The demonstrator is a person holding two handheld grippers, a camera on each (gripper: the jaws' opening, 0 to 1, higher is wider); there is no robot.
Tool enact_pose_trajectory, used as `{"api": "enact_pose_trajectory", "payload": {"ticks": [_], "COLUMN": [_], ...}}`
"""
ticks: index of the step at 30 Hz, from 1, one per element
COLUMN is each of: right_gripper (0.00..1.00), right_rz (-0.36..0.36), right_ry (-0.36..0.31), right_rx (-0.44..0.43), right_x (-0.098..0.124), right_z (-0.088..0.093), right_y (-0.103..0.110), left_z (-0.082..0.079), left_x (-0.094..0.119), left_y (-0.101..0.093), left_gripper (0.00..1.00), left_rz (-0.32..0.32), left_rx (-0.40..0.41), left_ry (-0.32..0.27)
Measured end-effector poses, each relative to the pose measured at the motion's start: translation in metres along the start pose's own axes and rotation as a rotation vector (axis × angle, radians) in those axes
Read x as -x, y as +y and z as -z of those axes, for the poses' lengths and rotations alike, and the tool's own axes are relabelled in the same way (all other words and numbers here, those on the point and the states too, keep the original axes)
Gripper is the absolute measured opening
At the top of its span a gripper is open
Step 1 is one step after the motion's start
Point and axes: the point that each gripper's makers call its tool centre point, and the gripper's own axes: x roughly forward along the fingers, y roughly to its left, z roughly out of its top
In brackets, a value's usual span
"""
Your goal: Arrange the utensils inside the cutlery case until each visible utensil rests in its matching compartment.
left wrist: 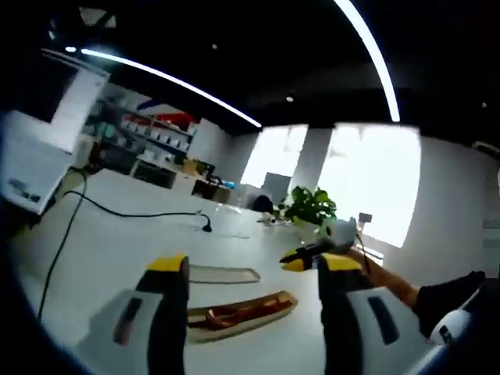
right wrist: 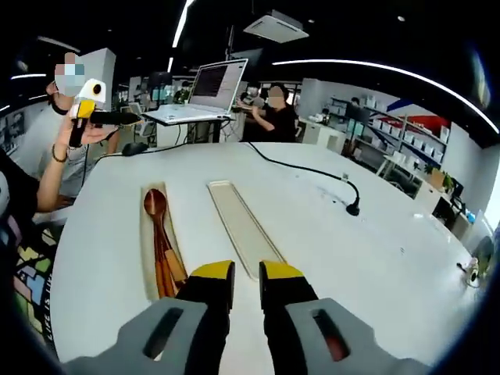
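Observation:
A long wooden case tray [right wrist: 146, 269] lies on the white table and holds a wooden spoon [right wrist: 155, 205] and other wooden utensils [right wrist: 167, 269] lengthwise. A second long tray [right wrist: 238, 226] beside it is empty. My right gripper [right wrist: 247, 273] hovers just before the near ends of both trays, its jaws nearly together with nothing between them. A hand holds my left gripper [right wrist: 113, 118] up in the air beyond the table's far left. In the left gripper view, my left gripper [left wrist: 254, 264] is open above the filled tray [left wrist: 269, 312] and the empty tray [left wrist: 226, 273]. The right gripper [left wrist: 301, 258] enters from the right.
A black cable with a plug [right wrist: 353, 209] runs across the table [right wrist: 328, 258]. A laptop [right wrist: 215, 86] stands on a raised stand behind it, with people seated nearby. A potted plant [left wrist: 312, 205] sits at the table's far side.

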Motion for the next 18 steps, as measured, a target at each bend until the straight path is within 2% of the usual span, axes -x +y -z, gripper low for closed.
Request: {"api": "enact_pose_trajectory", "payload": {"ticks": [3,5,8,11,14,18], "right_gripper": [0.12,0.14,0.17,0.17,0.19,0.28], "right_rz": [-0.009,-0.018,-0.026,-0.034,-0.03,-0.016], "right_ry": [-0.01,-0.013,-0.001,0.026,0.033,0.047], "right_rx": [-0.008,-0.014,-0.02,-0.026,-0.035,-0.04], "right_x": [0.0,-0.002,-0.006,-0.009,-0.011,-0.017], "right_z": [0.005,0.009,0.017,0.025,0.031,0.038], "right_y": [0.001,0.003,0.002,0.0,-0.004,-0.011], "left_z": [0.0,0.009,0.025,0.032,0.043,0.055], "left_x": [-0.018,-0.025,-0.042,-0.056,-0.07,-0.088], "left_y": [0.009,0.012,0.017,0.028,0.038,0.061], "left_gripper": [0.7,0.7,0.71,0.7,0.65,0.72], "left_rz": [-0.007,-0.002,0.022,0.02,0.032,0.01], "left_rx": [0.031,0.012,0.05,0.096,0.163,0.179], "left_ry": [0.034,0.096,0.189,0.225,0.258,0.284]}}
